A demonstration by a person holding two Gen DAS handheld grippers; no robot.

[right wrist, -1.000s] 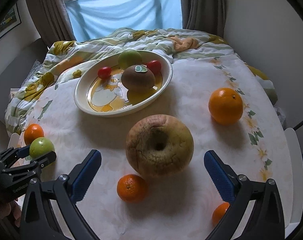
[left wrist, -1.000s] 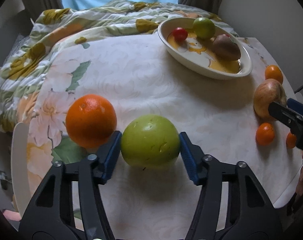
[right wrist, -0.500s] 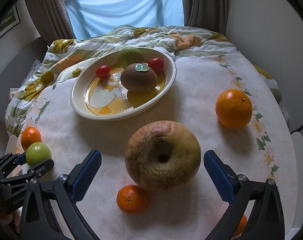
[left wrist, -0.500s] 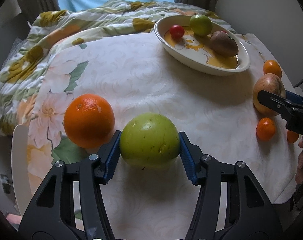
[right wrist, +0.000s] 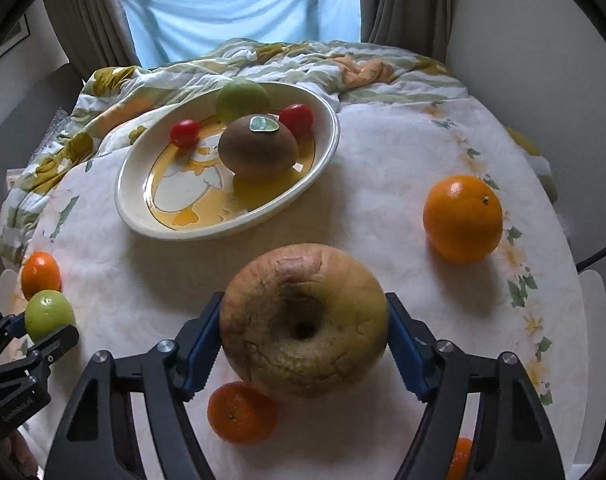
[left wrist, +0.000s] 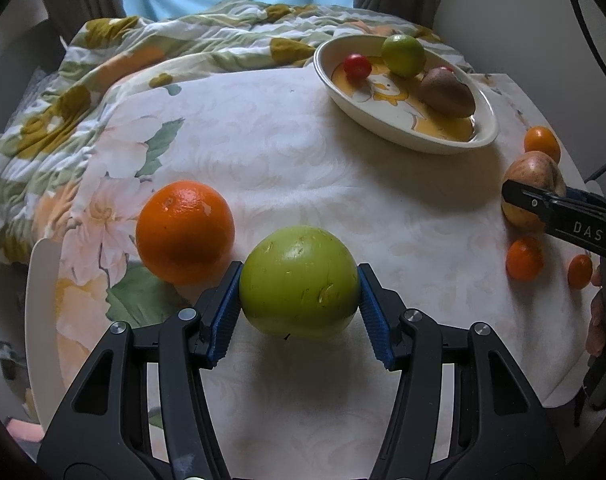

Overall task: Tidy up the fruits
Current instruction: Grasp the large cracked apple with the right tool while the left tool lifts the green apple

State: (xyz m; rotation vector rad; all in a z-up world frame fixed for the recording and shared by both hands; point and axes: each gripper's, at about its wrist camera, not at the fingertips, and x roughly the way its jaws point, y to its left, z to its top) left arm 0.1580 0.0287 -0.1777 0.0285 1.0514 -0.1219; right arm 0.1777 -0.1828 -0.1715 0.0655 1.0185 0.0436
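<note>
A large green apple (left wrist: 299, 280) is sitting on a table (left wrist: 263, 152) covered with a pale floral cloth, and the left gripper (left wrist: 299, 308) is clamping it, one blue pad pressing on each side, the jaws standing partly apart at the apple's width. The gripper is pointing steeply down at the table. A big orange (left wrist: 185, 232) is lying just beside the apple, touching or nearly touching the left pad.

Across the table, the right gripper (right wrist: 305, 338) is closing its jaws around a wrinkled yellow-brown apple (right wrist: 303, 320); the blue pads are meeting its sides. This gripper is also tilting steeply down. A small tangerine (right wrist: 241, 412) is lying just under that apple, and a second orange (right wrist: 463, 218) is sitting well apart to one side.

Beyond both, an oval dish (right wrist: 143, 208) with a duck picture is holding a kiwi (right wrist: 259, 148), a lime (right wrist: 243, 98) and two cherry tomatoes (right wrist: 185, 133). A rumpled quilt (right wrist: 303, 64) is lying behind the dish.
</note>
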